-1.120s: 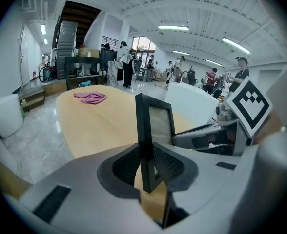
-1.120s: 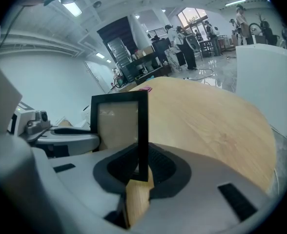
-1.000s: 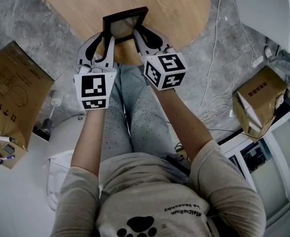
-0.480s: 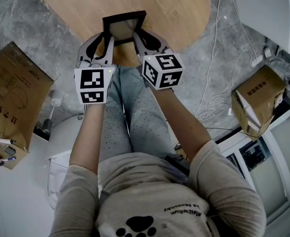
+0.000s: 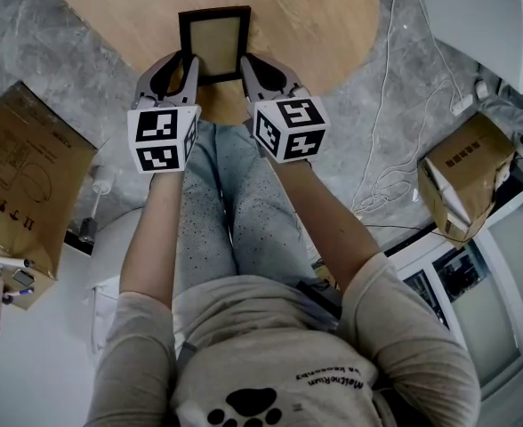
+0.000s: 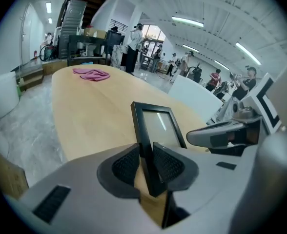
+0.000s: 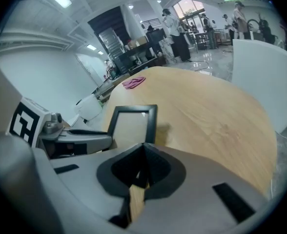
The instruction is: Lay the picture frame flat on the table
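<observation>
The left gripper (image 6: 146, 155) holds the left bar of the picture frame (image 5: 213, 44) between its pads, at a medium opening. The right gripper (image 7: 144, 146) has just closed its jaws fully together with nothing between them; the frame's right bar is just ahead of its tips. The frame lies almost flat on the wooden table (image 5: 315, 25), in front of both grippers. I judge this as the last lowering. The left side should sink slowly until the bar rests, and only then should the jaws open, so the glass does not knock. Out to the right of the right gripper, a cardboard box (image 5: 470, 172) stands open on the floor; I cannot tell its content. Far ahead lies a pink cloth (image 6: 91, 74).
</observation>
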Available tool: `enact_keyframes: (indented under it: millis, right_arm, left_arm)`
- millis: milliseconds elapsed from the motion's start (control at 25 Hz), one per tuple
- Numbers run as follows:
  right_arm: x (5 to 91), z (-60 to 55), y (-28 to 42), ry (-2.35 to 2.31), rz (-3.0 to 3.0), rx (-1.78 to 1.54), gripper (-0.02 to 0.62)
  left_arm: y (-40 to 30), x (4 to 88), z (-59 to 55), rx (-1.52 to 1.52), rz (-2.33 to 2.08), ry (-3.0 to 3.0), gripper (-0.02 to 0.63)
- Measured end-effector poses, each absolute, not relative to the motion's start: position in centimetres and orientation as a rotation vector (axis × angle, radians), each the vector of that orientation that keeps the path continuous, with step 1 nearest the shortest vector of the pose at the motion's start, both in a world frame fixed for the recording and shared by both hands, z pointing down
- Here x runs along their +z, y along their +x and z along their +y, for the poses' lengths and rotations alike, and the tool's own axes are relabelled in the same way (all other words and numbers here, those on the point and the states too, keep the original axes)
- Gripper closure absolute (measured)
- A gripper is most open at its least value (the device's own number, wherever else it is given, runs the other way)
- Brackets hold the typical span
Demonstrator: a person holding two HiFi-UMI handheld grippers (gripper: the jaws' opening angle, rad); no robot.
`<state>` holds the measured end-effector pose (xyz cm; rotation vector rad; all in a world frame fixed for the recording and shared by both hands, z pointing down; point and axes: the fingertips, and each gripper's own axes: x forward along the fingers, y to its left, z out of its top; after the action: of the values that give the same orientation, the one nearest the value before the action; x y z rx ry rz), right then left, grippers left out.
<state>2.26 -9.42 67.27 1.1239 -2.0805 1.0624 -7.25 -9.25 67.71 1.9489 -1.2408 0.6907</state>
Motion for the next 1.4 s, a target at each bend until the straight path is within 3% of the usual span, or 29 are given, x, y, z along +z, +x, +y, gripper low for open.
enact_keyframes:
  millis: [1120, 1240, 1400]
  right_arm:
    - [70.0, -8.3, 3.7, 1.197, -1.871, 1.070, 0.583]
    - [70.3, -8.2, 3.8, 1.195, -1.855, 1.093, 0.500]
    - [70.5, -8.1, 3.6, 1.190, -1.854, 1.118, 0.499]
  left_arm:
    - [-6.3, 70.5, -9.3, 0.742, -1.239, 1.880, 0.532]
    - [-6.2, 70.6, -9.3, 0.742, -1.243, 1.869, 0.532]
    - [-6.3, 70.6, -9.3, 0.730, -1.257, 1.854, 0.532]
